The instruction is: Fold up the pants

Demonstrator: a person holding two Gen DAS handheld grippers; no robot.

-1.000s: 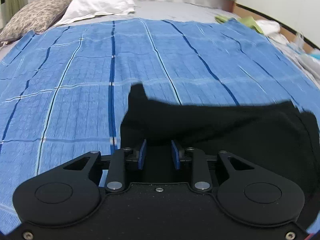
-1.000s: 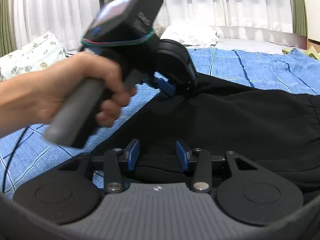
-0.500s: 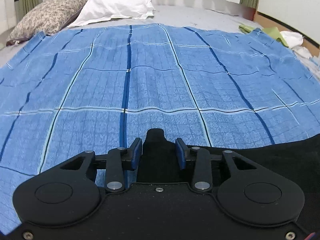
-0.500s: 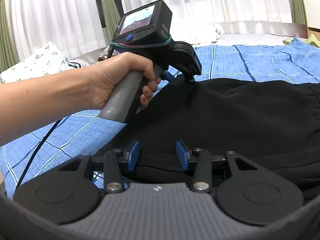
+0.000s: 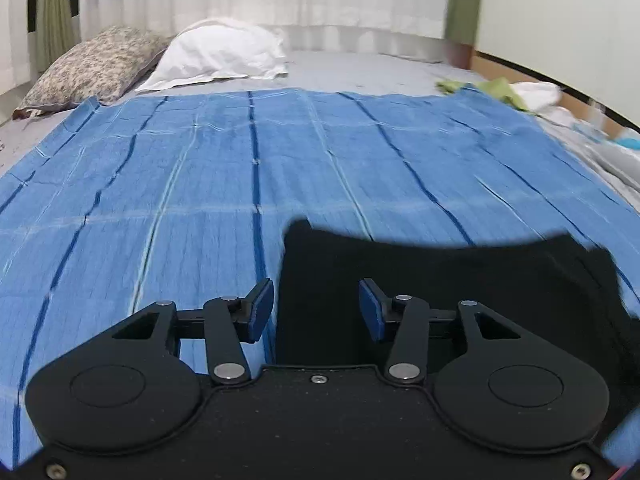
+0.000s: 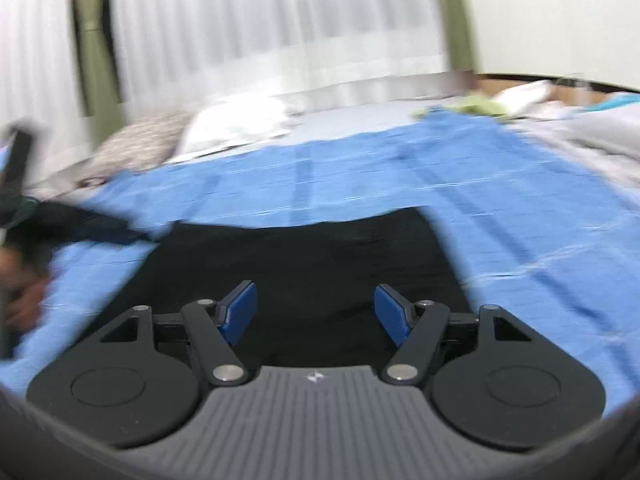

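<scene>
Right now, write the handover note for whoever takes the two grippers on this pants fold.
Left gripper: jaws opening, nothing clamped; the black pants lie just ahead, their left edge running between the pads.
Right gripper: jaws opening wide, empty, over the pants; that view is motion-blurred.
Pants lie flat on the blue checked bedspread, apparently as a short compact block, near the front edge of the bed.
Done: a fold seems laid down and let go.
Left: check the edges line up, smooth the cloth, fold once more if a smaller bundle is wanted.
</scene>
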